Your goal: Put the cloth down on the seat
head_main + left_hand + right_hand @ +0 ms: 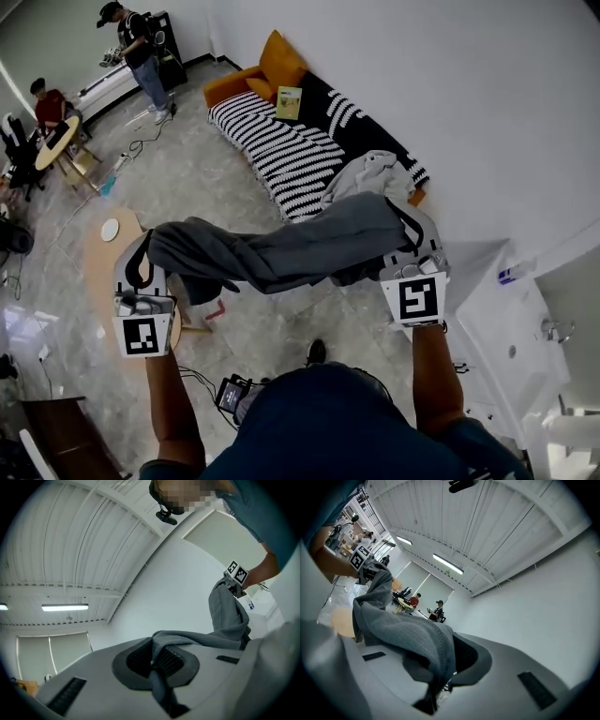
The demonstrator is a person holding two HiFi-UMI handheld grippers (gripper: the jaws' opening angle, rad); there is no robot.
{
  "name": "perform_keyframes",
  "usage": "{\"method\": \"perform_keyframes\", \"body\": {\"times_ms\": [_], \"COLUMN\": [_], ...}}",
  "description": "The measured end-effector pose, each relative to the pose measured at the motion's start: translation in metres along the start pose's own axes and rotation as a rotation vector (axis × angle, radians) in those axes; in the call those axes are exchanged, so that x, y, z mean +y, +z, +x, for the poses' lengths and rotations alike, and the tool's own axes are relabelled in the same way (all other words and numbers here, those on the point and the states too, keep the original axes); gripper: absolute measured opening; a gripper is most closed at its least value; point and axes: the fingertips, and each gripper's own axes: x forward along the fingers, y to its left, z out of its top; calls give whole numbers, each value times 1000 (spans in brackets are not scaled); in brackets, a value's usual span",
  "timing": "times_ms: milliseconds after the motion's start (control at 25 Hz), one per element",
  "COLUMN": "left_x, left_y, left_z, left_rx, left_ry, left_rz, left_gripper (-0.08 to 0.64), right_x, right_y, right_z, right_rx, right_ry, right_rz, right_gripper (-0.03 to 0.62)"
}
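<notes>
Stretching from one hand to the other, the grey cloth [281,248] hangs in the air above the floor [202,178], near the striped seat [281,155] but not yet over it, so the task's thing is carried and not set down. The left gripper [142,267] has its jaws pressed tight together on a thin edge of the fabric, and its own view shows the cloth running out from between the ribbed pads. The right gripper [412,234] pinches a thicker fold, its jaws nearly together with the bunched material filling the small gap. Holding the two ends well apart looks deliberate: it spreads the cloth into a long band with only a shallow sag in the middle, which keeps it off the floor and should let it land flat instead of in a heap. The right end rides closer to the seat than the left, so the band lies at a slant to the cushions; my guess is that the person means to swing the left end forward before lowering. A pale garment [370,173] already lies on the near end of the seat, with a booklet [289,101] and an orange cushion [281,58] at the far end, so the bare striped stretch between them seems the likeliest landing place. A round table [101,251] stands just beside the left gripper, and the hanging corner could brush it.
</notes>
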Motion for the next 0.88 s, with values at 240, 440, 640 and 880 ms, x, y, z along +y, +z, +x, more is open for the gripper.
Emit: {"method": "perform_keyframes", "body": {"times_ms": [240,440,640,880], "left_x": [-14,-20,-10,12], "left_y": [6,13,5,-16], "left_z": [25,41,61,103], "left_rx": [3,14,20,11], "left_ry": [35,31,35,2], "left_rz": [17,36,27,18], "left_gripper": [12,12,12,12], "right_x": [-28,-42,-47,-49], "right_y": [-15,-23,-30,-35], "right_z": [18,32,54,92], "right_rx": [-63,-62,-61,-41], "right_ry": [5,8,5,-15], "right_rz": [6,31,40,39], "right_gripper": [31,31,31,32]}}
